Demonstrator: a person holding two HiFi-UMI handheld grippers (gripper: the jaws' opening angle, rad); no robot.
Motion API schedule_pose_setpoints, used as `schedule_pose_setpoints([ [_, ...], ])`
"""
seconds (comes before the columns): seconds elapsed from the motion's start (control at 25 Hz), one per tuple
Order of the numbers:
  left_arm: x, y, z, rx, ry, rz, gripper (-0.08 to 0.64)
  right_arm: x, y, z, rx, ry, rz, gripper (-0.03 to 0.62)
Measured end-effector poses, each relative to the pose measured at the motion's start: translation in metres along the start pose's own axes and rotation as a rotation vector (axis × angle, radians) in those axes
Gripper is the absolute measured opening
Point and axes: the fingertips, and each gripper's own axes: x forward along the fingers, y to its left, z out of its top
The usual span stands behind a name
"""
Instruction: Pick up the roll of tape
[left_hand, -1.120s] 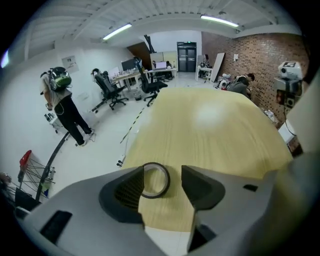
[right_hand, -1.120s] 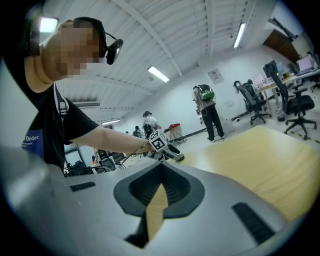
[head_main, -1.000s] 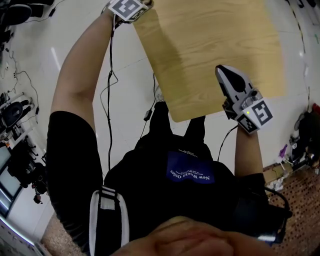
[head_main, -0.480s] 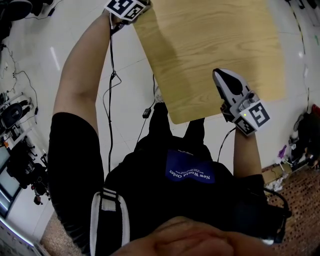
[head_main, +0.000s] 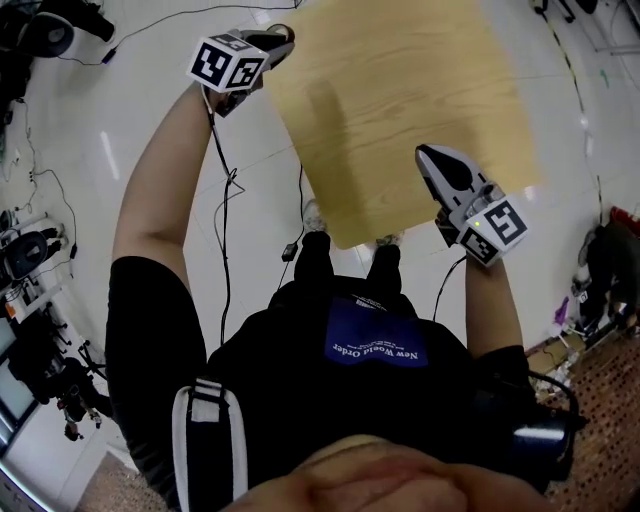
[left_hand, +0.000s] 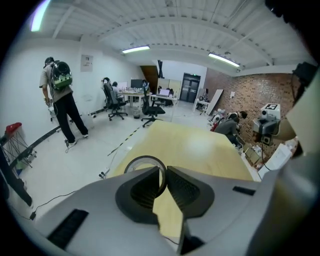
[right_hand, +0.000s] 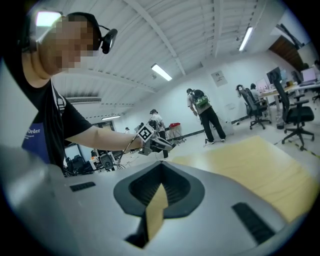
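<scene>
The roll of tape (left_hand: 144, 157) is a thin pale ring with a dark rim, standing on edge between the jaws of my left gripper (left_hand: 164, 172). That gripper is shut on the ring's wall and holds it above the near left corner of the wooden table (left_hand: 200, 145). In the head view the left gripper (head_main: 270, 42) hangs at the table's (head_main: 400, 100) left edge; the roll is hardly visible there. My right gripper (head_main: 430, 160) hovers over the table's near right part, its jaws together with nothing in them (right_hand: 161, 167). The right gripper view also shows the left gripper (right_hand: 167, 146) from the side.
Cables (head_main: 225, 190) trail on the white floor left of the table. A standing person with a backpack (left_hand: 60, 102), office chairs (left_hand: 150, 110) and desks are farther off. A crouching person (left_hand: 231, 127) and equipment are by the brick wall at right.
My left gripper has lifted away from the table's left edge and come nearer the head camera. The right gripper has risen a little over the table's near right part.
</scene>
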Motion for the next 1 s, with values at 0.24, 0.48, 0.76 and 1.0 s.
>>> schedule_pose_setpoints([
  [0.24, -0.07, -0.072, 0.067, -0.014, -0.21, -0.045, 0.058, -0.038, 0.016, 0.054, -0.08, -0.037, -0.044, -0.014],
  [0.48, -0.129, -0.181, 0.112, 0.02, -0.388, -0.136, 0.058, -0.091, 0.038, 0.1, -0.176, -0.083, -0.08, -0.014],
  [0.76, -0.182, -0.263, 0.142, 0.009, -0.533, -0.195, 0.058, -0.142, 0.061, 0.146, -0.239, -0.116, -0.117, -0.014],
  [1.0, -0.209, -0.311, 0.159, 0.0, -0.646, -0.264, 0.058, -0.172, 0.069, 0.161, -0.264, -0.144, -0.145, -0.014],
])
